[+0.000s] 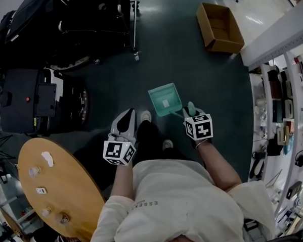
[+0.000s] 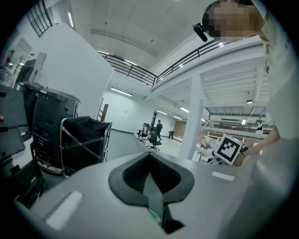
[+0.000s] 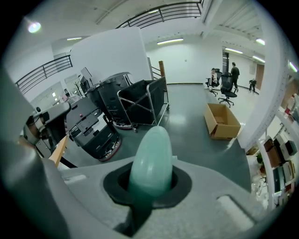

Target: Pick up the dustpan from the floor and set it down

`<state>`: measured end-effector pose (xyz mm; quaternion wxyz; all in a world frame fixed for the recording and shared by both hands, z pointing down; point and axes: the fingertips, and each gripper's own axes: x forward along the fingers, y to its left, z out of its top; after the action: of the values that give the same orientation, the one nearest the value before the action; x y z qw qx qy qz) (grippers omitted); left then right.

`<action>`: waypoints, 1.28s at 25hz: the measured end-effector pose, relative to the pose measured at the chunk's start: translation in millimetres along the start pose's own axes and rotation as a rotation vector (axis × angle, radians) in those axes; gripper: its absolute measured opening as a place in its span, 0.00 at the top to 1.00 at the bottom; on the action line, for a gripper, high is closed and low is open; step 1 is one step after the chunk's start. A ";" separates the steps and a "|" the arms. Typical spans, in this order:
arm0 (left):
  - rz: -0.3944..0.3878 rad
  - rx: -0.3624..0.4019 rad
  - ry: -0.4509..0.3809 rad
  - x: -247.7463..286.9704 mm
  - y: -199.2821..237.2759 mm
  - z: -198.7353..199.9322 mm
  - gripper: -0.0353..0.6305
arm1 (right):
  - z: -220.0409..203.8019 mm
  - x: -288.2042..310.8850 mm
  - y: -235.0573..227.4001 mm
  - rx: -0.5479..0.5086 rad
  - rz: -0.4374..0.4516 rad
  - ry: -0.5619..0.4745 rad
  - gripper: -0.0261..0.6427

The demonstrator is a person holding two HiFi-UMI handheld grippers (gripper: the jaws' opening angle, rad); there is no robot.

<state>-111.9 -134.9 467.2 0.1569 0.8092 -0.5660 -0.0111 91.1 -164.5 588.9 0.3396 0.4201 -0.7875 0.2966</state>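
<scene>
The teal dustpan [image 1: 165, 99] shows in the head view just ahead of the person's shoes, its pan facing up. Its handle [image 1: 191, 109] runs back into my right gripper [image 1: 190, 114], which is shut on it. In the right gripper view the rounded handle end [image 3: 150, 158] sticks up through the closed jaws of the right gripper [image 3: 149, 189]. Whether the pan touches the dark floor I cannot tell. My left gripper [image 1: 127, 117] hovers to the left of the dustpan, apart from it. The left gripper [image 2: 152, 183] has its pads together with nothing held.
An open cardboard box [image 1: 219, 27] lies on the floor far ahead to the right. A black cart [image 1: 93, 25] and a black machine [image 1: 34, 99] stand at the left. A round wooden table [image 1: 54, 189] is near left. Cluttered shelves [image 1: 285, 111] line the right side.
</scene>
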 end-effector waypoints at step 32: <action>-0.047 -0.209 0.181 239.9 237.3 -67.4 0.92 | 176.0 384.1 -67.6 0.100 -0.171 0.073 0.75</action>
<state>-229.2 -412.8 632.8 0.2905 0.7992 -0.5263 -0.0005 -60.8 -505.6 798.0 0.3708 0.4911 -0.7202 0.3205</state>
